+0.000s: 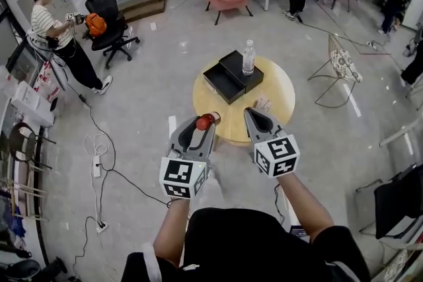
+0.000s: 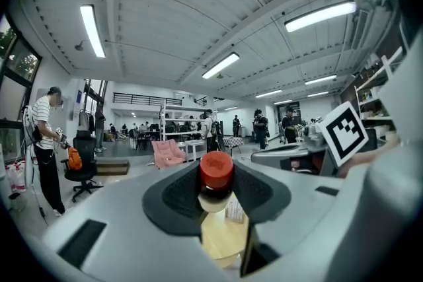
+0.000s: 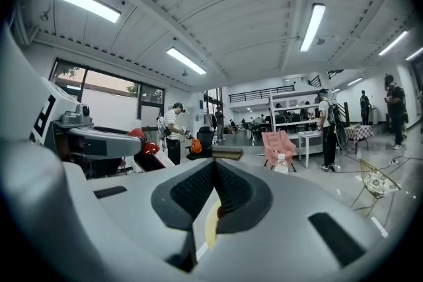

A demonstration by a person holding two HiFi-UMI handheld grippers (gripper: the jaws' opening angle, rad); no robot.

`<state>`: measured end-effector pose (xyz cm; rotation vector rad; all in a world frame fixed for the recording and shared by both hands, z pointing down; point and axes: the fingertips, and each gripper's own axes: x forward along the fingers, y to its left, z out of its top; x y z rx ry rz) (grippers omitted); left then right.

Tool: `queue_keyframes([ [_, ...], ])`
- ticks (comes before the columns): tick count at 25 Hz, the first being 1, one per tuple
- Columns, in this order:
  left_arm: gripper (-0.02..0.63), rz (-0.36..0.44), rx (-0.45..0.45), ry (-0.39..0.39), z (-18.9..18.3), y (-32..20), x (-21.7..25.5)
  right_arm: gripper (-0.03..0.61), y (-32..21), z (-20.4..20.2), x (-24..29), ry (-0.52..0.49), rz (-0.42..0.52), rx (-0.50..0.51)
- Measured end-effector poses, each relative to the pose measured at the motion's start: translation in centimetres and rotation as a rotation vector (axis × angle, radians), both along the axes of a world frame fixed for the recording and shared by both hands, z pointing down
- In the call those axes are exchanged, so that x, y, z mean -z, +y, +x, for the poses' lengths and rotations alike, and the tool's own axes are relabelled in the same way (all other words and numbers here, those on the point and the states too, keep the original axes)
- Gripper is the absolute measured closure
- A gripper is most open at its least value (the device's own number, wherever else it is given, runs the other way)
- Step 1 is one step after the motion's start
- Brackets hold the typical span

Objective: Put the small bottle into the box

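While the left tool (image 1: 206, 122) clamps the red-capped small bottle (image 2: 216, 172), the right tool (image 3: 213, 189) holds textured pads (image 3: 192, 193) together.

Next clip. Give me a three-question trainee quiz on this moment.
1. True or false: the clear water bottle lies on its side.
2. The left hand-held gripper holds: A) the small red-capped bottle B) the water bottle C) nothing.
3. Fill in: the jaws of the right hand-held gripper are ____.
Key: 1 false; 2 A; 3 shut.
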<state>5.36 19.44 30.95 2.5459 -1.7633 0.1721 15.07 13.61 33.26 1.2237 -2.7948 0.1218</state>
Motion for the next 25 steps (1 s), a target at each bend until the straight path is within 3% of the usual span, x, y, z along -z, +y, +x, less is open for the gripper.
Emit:
queue_keyframes([
  [10, 0.465, -0.031, -0.012, 0.006, -4.3, -9.3, -1.3, 0.578, -9.4, -3.8, -0.6, 0.001, -0.02, -0.02],
  [25, 0.464, -0.075, -0.087, 0.039, -12.8, -23.7, -1.9, 0.578, -21.9, -12.8, -2.0, 0.052, -0.079, -0.066],
])
